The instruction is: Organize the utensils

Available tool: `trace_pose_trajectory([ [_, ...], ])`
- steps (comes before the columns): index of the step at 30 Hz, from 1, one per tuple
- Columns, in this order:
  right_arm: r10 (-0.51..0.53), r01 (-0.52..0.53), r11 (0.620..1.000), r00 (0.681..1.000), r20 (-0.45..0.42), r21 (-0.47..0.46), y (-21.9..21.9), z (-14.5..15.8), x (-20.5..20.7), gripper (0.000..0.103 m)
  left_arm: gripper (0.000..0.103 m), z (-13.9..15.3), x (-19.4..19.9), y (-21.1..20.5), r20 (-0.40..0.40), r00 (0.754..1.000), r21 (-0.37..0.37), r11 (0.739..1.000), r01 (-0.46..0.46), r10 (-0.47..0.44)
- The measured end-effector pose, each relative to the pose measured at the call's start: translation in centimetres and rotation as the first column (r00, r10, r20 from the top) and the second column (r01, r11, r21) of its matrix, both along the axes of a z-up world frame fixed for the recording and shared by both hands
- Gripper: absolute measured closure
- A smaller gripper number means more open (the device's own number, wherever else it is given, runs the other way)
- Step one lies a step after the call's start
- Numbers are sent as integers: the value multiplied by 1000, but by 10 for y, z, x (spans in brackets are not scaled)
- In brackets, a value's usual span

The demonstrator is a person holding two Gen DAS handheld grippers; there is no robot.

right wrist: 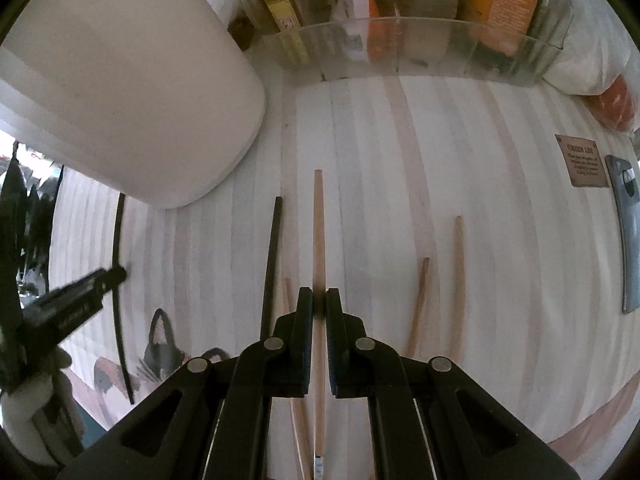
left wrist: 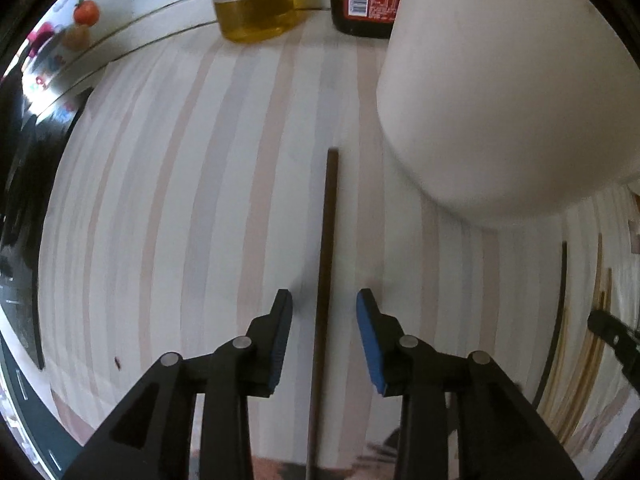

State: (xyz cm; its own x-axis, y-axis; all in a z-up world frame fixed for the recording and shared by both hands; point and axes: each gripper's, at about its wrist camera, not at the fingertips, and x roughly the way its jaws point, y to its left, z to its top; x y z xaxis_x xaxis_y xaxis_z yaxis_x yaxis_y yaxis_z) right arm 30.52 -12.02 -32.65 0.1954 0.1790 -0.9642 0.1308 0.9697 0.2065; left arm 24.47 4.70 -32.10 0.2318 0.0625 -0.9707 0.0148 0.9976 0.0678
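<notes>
A dark chopstick [left wrist: 326,240] lies on the striped tablecloth [left wrist: 200,200], running away from the camera. My left gripper [left wrist: 324,298] stands open astride it, with a gap between each blue pad and the stick. My right gripper [right wrist: 319,294] is shut on a light wooden chopstick [right wrist: 318,220] that points forward. A black chopstick [right wrist: 272,264] lies just left of it, and two more wooden chopsticks [right wrist: 418,304] lie to its right. The tall white container [left wrist: 500,92] stands between the two grippers, also seen as the white container [right wrist: 120,92] in the right wrist view.
An oil jar [left wrist: 256,8] and a dark sauce bottle [left wrist: 368,0] stand at the back. A clear tray [right wrist: 420,48] holds several bottles. A phone [right wrist: 626,236] and a small label [right wrist: 582,160] lie at the right. A black stove edge [left wrist: 24,200] borders the left.
</notes>
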Motion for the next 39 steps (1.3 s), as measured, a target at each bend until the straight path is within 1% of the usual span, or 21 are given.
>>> trace_pose_trajectory([
  [3,-3,3,1000,1000,-4,-4,1,-5,1,97,74,1,6,-4,10,1000,9,1000,25,-25],
  [4,-5,5,1000,1000,-7,-8,2,-6,2,97,83,1,6,-5,10,999,3,1000,31,-31],
  [5,-9,9,1000,1000,-10,-9,2,-7,2,97,93,2,6,-7,7,999,-19,999,37,-37],
  [7,-13,13,1000,1000,-12,-11,4,-9,3,97,99,2,3,-9,5,999,-17,999,42,-42],
  [11,-20,20,1000,1000,-14,-15,6,-10,1,97,99,2,-3,-15,5,999,-17,999,37,-37],
  [13,-21,20,1000,1000,-13,-16,5,-9,0,97,99,6,12,-9,5,999,-19,999,35,-35],
  [15,-22,22,1000,1000,-10,-17,5,-9,-2,97,99,11,19,-8,12,1000,-20,999,28,-28],
  [19,-26,26,1000,1000,7,-15,3,-4,-6,97,99,19,13,-2,34,999,-32,999,23,-22],
  [22,-23,23,1000,999,28,-10,-2,5,-11,97,99,36,-2,-1,67,997,-52,998,29,-25],
  [27,-30,30,999,997,76,14,-9,25,-22,97,99,78,-31,3,146,989,-96,995,25,-11],
  [31,-43,37,998,988,148,42,-16,54,-31,97,100,109,-46,6,200,980,-129,991,29,-3],
  [33,-48,38,998,982,183,56,-17,68,-35,97,100,132,-52,5,234,972,-145,989,34,1],
  [35,-54,40,997,972,227,69,-17,85,-39,97,100,143,-55,7,261,965,-151,988,43,-2],
  [36,-55,38,997,968,246,73,-18,91,-39,97,100,154,-57,9,285,959,-159,986,50,-3],
  [38,-57,34,996,953,296,81,-15,115,-37,97,100,166,-56,10,319,948,-166,985,55,1],
  [39,-59,34,996,948,312,85,-13,119,-37,97,100,176,-56,11,345,938,-169,984,61,2],
])
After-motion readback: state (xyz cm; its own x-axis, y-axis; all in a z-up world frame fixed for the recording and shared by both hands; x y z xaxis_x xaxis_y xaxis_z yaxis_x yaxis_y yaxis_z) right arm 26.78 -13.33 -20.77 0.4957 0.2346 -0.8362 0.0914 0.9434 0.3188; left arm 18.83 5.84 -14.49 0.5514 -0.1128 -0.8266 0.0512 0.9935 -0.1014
